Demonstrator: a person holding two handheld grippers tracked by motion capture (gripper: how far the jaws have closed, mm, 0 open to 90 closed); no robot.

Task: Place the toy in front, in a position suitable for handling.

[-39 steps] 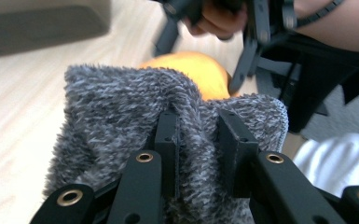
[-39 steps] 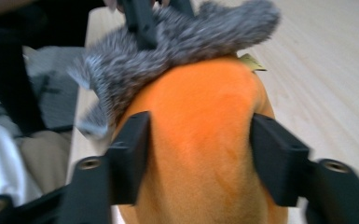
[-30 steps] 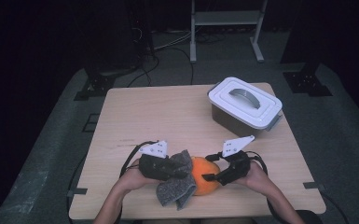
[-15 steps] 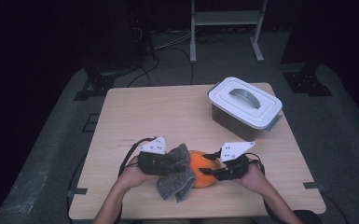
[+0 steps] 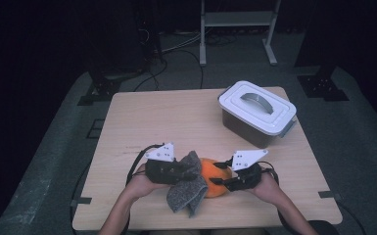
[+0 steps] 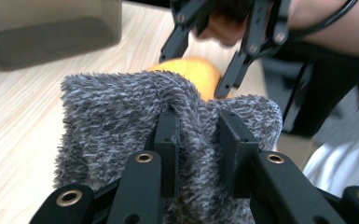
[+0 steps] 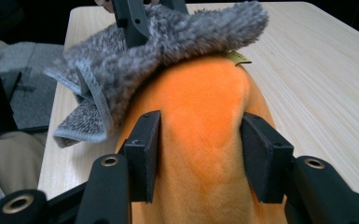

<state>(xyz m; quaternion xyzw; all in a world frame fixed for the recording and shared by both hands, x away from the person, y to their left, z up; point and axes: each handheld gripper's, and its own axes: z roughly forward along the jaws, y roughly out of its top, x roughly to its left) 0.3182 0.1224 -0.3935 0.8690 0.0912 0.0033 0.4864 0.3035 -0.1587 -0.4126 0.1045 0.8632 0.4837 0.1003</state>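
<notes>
Near the front edge of the pale wooden table (image 5: 176, 122), between the person's two hands, lay a soft orange plush object (image 5: 214, 177) with a fuzzy grey cloth (image 5: 188, 185) draped against its left side and hanging toward the table edge. The left gripper (image 5: 186, 171) was clenched on the grey cloth: in the left gripper view its two black jaws stood close together with a fold of the cloth (image 6: 168, 121) pinched between the pads, and the orange plush object (image 6: 191, 74) rose just behind that fold. The right gripper (image 5: 225, 182) grasped the orange plush object from the opposite side; in the right gripper view the pads pressed into both flanks of the plush (image 7: 200, 140), which bulged between them, and these jaws had just been opening slightly while the object remained between them. In that view the grey cloth (image 7: 158, 56) lay over the far upper part of the plush, touching it, with one hemmed corner drooping toward the table. A grey lidded storage box with a white handled lid (image 5: 257, 113) stood well apart at the far right of the table.
</notes>
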